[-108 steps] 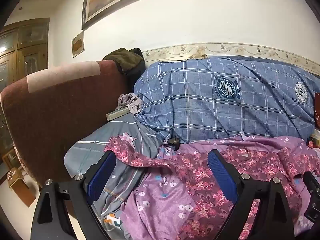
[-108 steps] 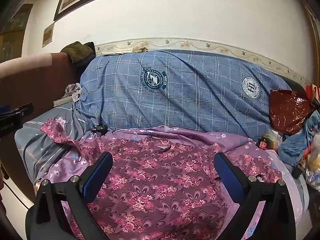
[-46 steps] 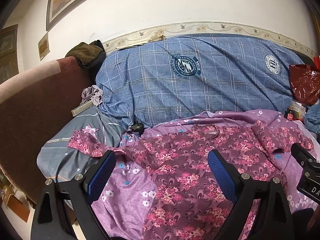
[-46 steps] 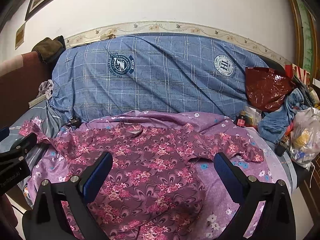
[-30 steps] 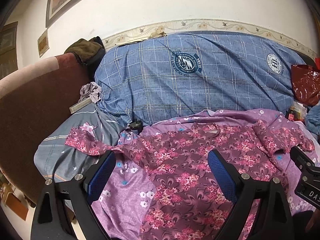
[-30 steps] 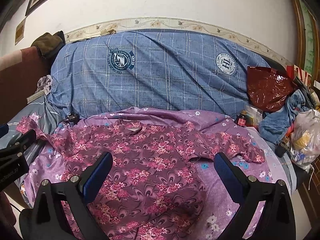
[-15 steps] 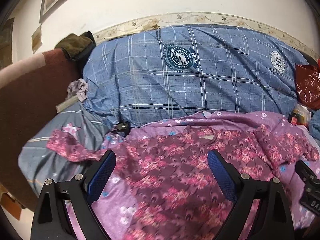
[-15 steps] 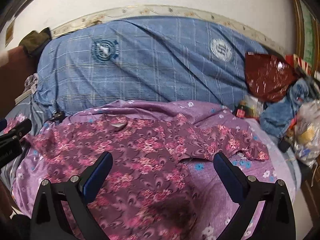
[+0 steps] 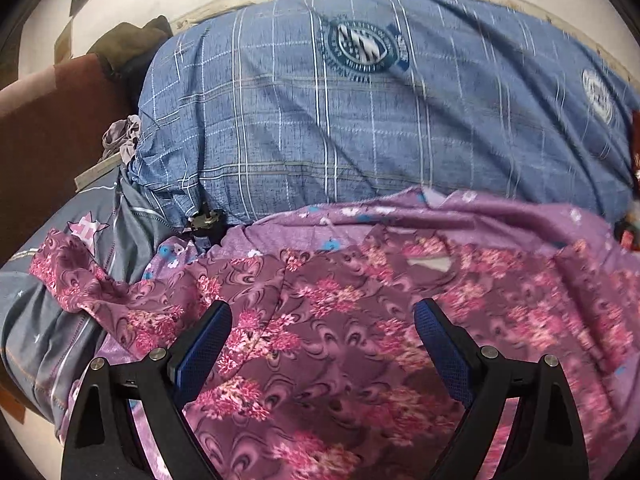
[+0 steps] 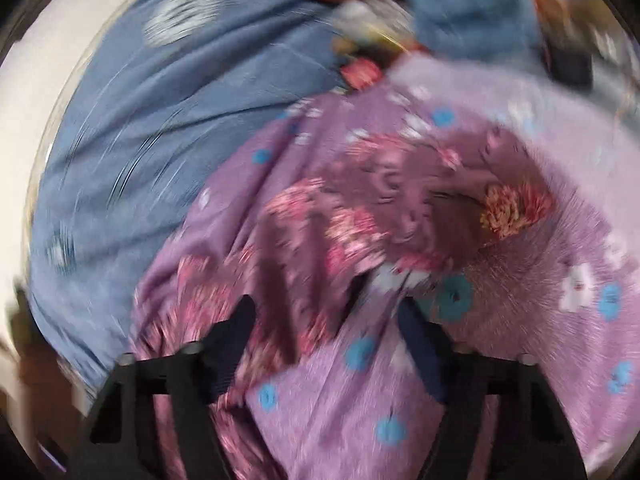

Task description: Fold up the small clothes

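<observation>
A maroon shirt with pink flowers (image 9: 340, 340) lies spread flat on a lilac flowered sheet (image 9: 460, 216). Its left sleeve (image 9: 68, 276) drapes over a grey cover. My left gripper (image 9: 322, 334) is open and empty, low over the shirt's left chest. The right wrist view is blurred by motion. There my right gripper (image 10: 326, 320) is open and empty, close above the shirt's right sleeve (image 10: 420, 216), with the sleeve's lower edge between its fingers.
A large blue plaid bundle (image 9: 360, 120) fills the back of the bed. A brown headboard (image 9: 36, 132) stands at the left. A small dark object (image 9: 206, 220) lies at the bundle's base. Blurred bags and blue clothes (image 10: 460, 16) sit beyond the right sleeve.
Both grippers have dropped closer to the shirt. The right one has swung hard to the right and down over the right sleeve. Both stay open.
</observation>
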`<state>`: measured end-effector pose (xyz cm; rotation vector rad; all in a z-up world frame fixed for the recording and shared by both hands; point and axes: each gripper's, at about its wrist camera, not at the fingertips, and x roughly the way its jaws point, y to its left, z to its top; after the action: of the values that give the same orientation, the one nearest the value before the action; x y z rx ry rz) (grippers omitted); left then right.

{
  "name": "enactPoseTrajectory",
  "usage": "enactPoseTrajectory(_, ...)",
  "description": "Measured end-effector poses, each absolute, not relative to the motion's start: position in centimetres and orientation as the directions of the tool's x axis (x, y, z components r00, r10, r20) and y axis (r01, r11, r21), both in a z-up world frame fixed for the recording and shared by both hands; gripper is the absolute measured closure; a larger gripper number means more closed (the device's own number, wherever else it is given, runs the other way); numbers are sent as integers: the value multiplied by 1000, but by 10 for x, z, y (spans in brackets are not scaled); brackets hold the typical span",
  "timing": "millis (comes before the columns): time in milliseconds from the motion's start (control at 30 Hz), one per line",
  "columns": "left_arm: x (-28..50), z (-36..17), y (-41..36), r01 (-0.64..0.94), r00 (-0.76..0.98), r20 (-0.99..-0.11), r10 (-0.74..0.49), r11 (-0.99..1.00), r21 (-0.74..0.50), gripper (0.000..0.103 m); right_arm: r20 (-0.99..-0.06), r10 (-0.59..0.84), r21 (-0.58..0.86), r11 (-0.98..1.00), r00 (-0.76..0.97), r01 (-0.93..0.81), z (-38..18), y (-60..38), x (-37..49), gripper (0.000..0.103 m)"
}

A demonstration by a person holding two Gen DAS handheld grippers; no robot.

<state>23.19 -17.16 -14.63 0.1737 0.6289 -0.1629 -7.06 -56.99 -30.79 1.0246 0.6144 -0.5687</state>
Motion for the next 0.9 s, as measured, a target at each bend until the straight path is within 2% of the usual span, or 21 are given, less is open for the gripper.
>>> enactPoseTrajectory(67, 238, -158, -171, 197, 800, -595, -75, 970, 141, 10, -681, -104, 678, 286, 725, 678, -328, -591, -71, 49)
enactPoseTrajectory(200, 245, -170, -166, 174, 807, -588, -50, 972, 156, 10, -615, -166, 759, 143, 771, 636, -341, -615, -77, 55)
enactPoseTrajectory(233, 248, -172, -166, 168, 810, -585, -44, 973, 158, 10, -609, -178, 765, 126, 773, 632, -342, -618, -78, 62)
enactPoseTrajectory(267, 252, -174, -165, 162, 808, -588, -35, 973, 165, 10, -613, -198, 762, 107, 765, 638, -343, -621, -79, 81)
enactPoseTrajectory(300, 256, -175, -164, 160, 802, -596, -30, 973, 165, 11, -626, -213, 750, 98, 750, 654, -345, -625, -79, 95)
enactPoseTrajectory(333, 258, -174, -161, 157, 800, -598, -33, 975, 156, 11, -642, -234, 732, 95, 730, 675, -343, -627, -80, 99)
enactPoseTrajectory(467, 259, -162, -138, 121, 816, -577, -35, 986, 111, 12, -606, -408, 652, 239, 683, 720, -286, -606, -77, 99)
enactPoseTrajectory(633, 258, -151, -104, 39, 836, -548, 14, 996, 83, 12, -408, -528, 625, 433, 745, 649, -178, -567, -57, 99)
enactPoseTrajectory(733, 258, -147, -84, -21, 837, -543, 60, 997, 78, 12, -341, -477, 577, 574, 810, 581, -130, -525, -24, 99)
enactPoseTrajectory(800, 262, -146, -70, -60, 827, -555, 89, 996, 70, 12, -351, -372, 537, 672, 859, 510, -114, -483, 15, 99)
enactPoseTrajectory(900, 267, -147, -48, -107, 807, -581, 110, 993, 40, 12, -393, -227, 501, 760, 891, 415, -119, -427, 65, 99)
